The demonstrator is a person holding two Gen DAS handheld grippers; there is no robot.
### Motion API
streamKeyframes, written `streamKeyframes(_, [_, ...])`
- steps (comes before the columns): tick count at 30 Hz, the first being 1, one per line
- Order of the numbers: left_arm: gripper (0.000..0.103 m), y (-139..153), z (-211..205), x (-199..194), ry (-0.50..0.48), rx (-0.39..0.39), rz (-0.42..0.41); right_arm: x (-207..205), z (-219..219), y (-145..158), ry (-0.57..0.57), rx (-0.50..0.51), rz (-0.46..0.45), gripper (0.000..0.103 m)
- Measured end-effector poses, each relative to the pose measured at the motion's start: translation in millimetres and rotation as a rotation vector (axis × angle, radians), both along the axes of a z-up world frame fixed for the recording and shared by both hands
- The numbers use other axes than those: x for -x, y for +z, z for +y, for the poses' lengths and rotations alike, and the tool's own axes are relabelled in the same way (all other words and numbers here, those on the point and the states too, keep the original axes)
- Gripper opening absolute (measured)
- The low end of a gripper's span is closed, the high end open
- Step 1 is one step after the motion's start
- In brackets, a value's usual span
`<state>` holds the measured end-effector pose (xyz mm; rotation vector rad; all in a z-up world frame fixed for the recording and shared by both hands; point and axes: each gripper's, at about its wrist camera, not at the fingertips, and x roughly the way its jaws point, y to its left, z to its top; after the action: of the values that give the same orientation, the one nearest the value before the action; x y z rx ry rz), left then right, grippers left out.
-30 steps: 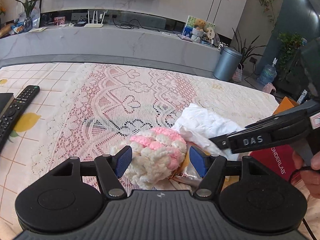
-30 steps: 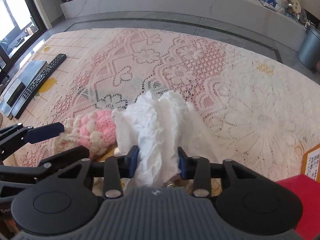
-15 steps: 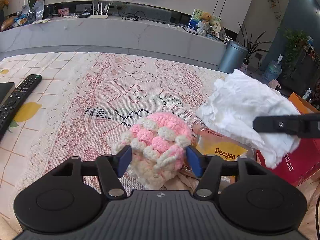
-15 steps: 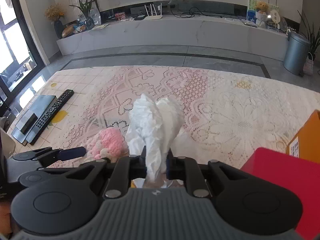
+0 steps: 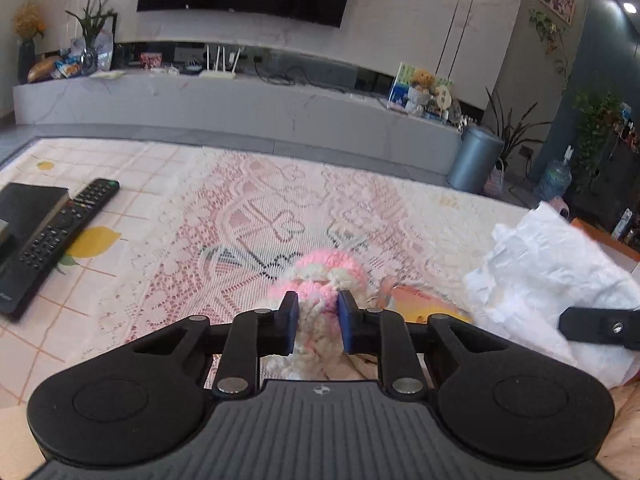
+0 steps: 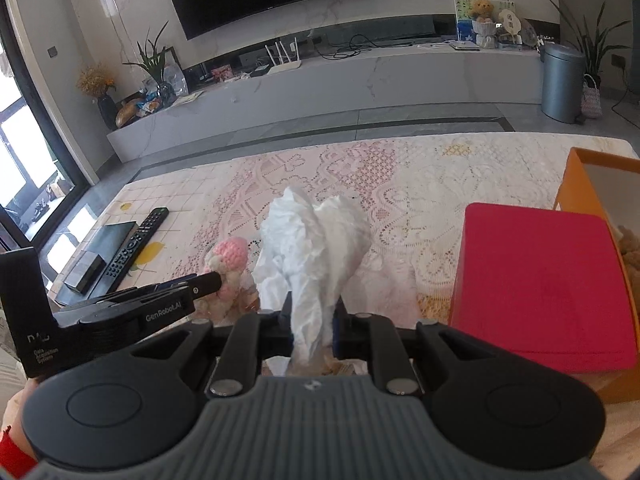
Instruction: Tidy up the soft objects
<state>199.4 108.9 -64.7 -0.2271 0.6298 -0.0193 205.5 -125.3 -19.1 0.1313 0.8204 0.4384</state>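
A pink and cream crocheted ball [image 5: 320, 280] sits between the blue pads of my left gripper [image 5: 318, 322], whose jaws are closing and press into the yarn. The same ball [image 6: 228, 258] shows in the right wrist view beside the left gripper's fingers [image 6: 200, 283]. My right gripper [image 6: 312, 326] is shut on a crumpled white cloth [image 6: 316, 240], which stands up above the pads, lifted off the lace tablecloth [image 6: 400, 184]. In the left wrist view the white cloth [image 5: 548, 272] hangs at the right, with a right finger [image 5: 596, 328] across it.
A red box [image 6: 540, 284] and an orange box [image 6: 592, 184] with a plush toy inside stand at the right. A remote control [image 5: 68, 224] and a black device [image 5: 24, 212] lie at the left. A yellow packet [image 5: 424, 304] lies beside the ball.
My left jaws have closed in on the crocheted ball. My right gripper has tightened on the white cloth and lifted it up and to the right, off the table.
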Motion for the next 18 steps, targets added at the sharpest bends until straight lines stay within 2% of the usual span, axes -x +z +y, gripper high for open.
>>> streamKeyframes(1, [0.009, 6, -2, 7, -0.002, 0.007, -0.028, 5, -1, 1, 0.003, -0.006, -0.008, 0.014])
streamKeyframes(3, [0.003, 19, -5, 21, 0.018, 0.023, -0.055, 13, -4, 3, 0.011, -0.016, -0.017, 0.014])
streamKeyframes(5, [0.003, 28, -8, 34, 0.026, 0.053, -0.070, 22, -7, 6, 0.016, -0.032, -0.020, 0.014])
streamKeyframes(8, [0.003, 34, -17, 52, 0.040, 0.046, -0.074, 33, -13, 10, 0.016, -0.048, -0.022, 0.014])
streamKeyframes(13, [0.003, 30, -31, 74, -0.018, 0.077, -0.006, 52, -24, 10, 0.022, -0.062, -0.028, 0.014])
streamKeyframes(18, [0.003, 15, -47, 91, -0.076, 0.032, 0.049, 71, -40, -14, -0.004, -0.058, 0.025, 0.014])
